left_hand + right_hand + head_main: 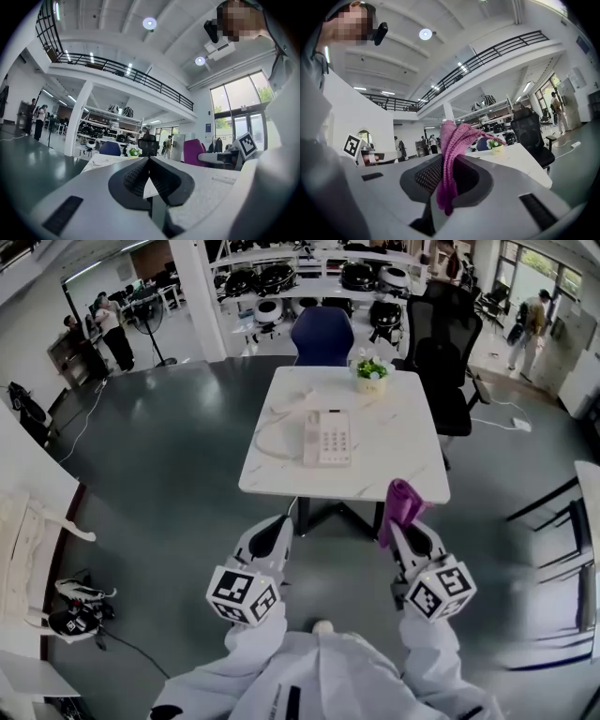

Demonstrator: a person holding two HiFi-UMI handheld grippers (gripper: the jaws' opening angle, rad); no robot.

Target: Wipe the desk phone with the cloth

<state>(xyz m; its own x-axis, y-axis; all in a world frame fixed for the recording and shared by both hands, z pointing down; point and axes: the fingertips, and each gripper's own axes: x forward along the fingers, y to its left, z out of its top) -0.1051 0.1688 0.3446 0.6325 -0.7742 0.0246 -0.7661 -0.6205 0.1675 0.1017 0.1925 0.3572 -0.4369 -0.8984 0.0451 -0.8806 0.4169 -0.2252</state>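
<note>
A white desk phone lies on the white marble table, its coiled cord looping off to its left. My right gripper is held in front of the table's near edge, below the phone, shut on a purple knitted cloth. In the right gripper view the cloth stands up out of the closed jaws and droops over them. My left gripper hangs beside it at the left, also short of the table. Its jaws meet at the tip with nothing held.
A small potted plant stands at the table's far edge. A blue chair is behind the table and a black office chair at its far right. A white bench lies at left, another table's edge at right.
</note>
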